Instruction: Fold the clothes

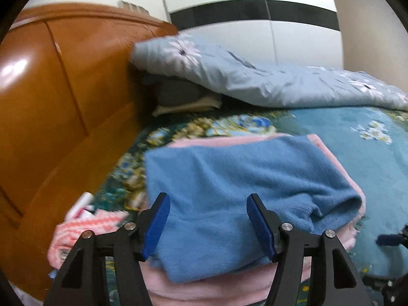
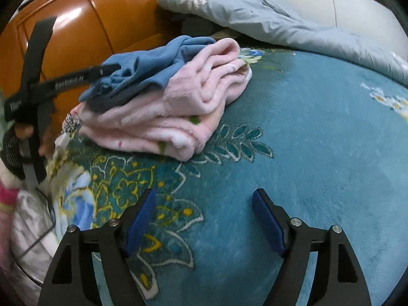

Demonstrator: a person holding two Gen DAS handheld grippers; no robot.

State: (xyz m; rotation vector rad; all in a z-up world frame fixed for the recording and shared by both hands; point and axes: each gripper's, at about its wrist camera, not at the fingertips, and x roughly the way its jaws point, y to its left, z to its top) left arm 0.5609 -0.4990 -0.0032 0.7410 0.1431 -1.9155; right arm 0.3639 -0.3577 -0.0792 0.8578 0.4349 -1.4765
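Observation:
A folded blue garment [image 1: 229,191] lies on top of a folded pink garment [image 1: 204,288] on the bed. My left gripper [image 1: 207,201] hovers just over the near edge of the blue one, open, with cloth under its fingers but not pinched. The right wrist view shows the same stack from the side, with the blue garment [image 2: 142,66] on the pink one [image 2: 178,107]. One of the left gripper's fingers [image 2: 76,76] reaches its blue top layer. My right gripper [image 2: 204,195] stands open above bare blanket, well short of the stack and holding nothing.
A teal floral blanket [image 2: 318,153] covers the bed. A glossy wooden headboard [image 1: 63,89] rises at the left. A light-blue daisy quilt [image 1: 255,81] is heaped at the back. A pink-and-white striped cloth [image 1: 84,229] lies left of the stack. A person's hand [image 2: 25,130] holds the left gripper.

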